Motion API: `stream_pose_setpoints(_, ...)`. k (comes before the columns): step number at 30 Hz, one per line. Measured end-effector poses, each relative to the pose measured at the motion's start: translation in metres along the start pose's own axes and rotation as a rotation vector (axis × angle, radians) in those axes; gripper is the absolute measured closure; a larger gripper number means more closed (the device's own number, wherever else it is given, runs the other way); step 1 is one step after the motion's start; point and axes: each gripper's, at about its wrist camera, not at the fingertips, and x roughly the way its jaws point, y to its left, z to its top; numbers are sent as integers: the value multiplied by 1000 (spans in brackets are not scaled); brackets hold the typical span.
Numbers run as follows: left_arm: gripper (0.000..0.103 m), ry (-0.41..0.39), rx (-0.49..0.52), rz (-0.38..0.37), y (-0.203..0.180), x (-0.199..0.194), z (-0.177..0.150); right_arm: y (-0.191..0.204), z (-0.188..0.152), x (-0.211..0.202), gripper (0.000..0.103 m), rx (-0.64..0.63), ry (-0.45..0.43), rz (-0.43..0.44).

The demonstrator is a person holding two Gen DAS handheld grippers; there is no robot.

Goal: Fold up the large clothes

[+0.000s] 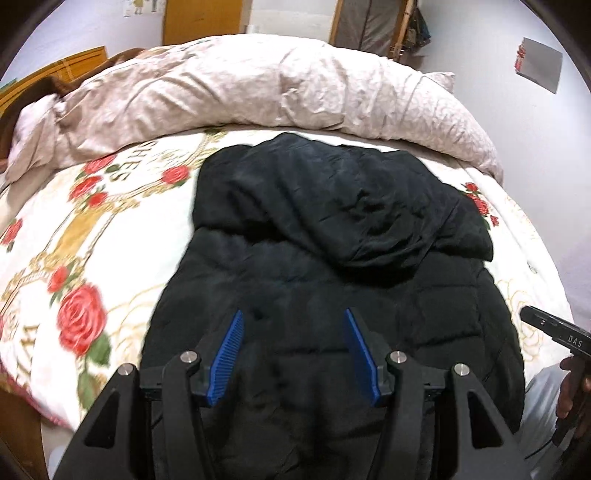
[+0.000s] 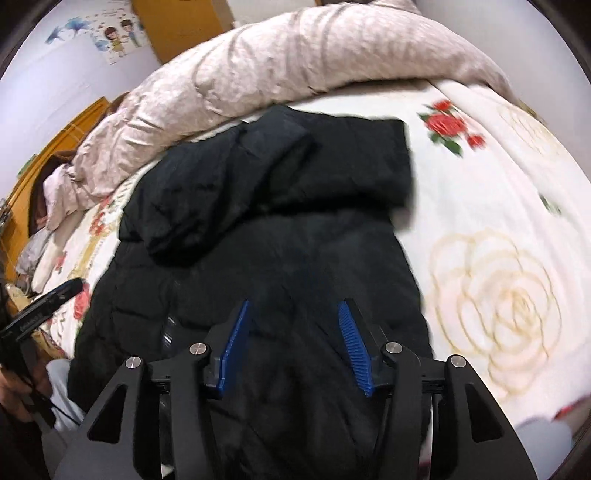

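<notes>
A large black padded jacket [image 1: 332, 258] lies on the rose-print bedspread [image 1: 74, 258], its hood folded down over its back. It also shows in the right wrist view [image 2: 277, 221]. My left gripper [image 1: 293, 317] hovers open and empty above the jacket's near part, blue pads [image 1: 231, 354] apart. My right gripper [image 2: 293, 308] is likewise open and empty above the jacket's near part. The right gripper's body [image 1: 554, 328] shows at the right edge of the left wrist view. The left gripper's body [image 2: 40, 314] shows at the left edge of the right wrist view.
A rumpled beige duvet [image 1: 258, 85] lies bunched along the far side of the bed. A wooden headboard [image 1: 55, 74] stands at the far left. A white wall and a wardrobe [image 1: 369, 26] are behind. The bedspread [image 2: 498, 277] lies bare to the jacket's right.
</notes>
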Motion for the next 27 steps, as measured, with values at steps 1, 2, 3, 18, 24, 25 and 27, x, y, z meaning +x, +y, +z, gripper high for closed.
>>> stream_pose_setpoints(1, 44, 4, -9, 18, 8, -2, -6, -8, -5, -1, 50, 18, 4, -5)
stream_pose_setpoints(2, 43, 8, -15, 32, 13, -3, -11, -15, -9, -1, 47, 31, 6, -12)
stream_pose_setpoints(3, 42, 13, -23, 48, 20, -3, -16, -23, -14, 0, 40, 49, 11, -23)
stream_pose_setpoints(18, 32, 153, -163, 151, 80, 36, -63, -84, -46, 35, 37, 285, 204, 0)
stream_pose_setpoints(24, 32, 209, -176, 154, 75, 44, -75, -86, -52, 39, 37, 306, 263, 22)
stream_pose_setpoints(25, 32, 220, -164, 161, 72, 47, -76, -88, -53, 41, 37, 317, 272, 25)
stream_pose_setpoints(27, 32, 231, -148, 168, 69, 48, -77, -91, -53, 43, 37, 324, 277, 28)
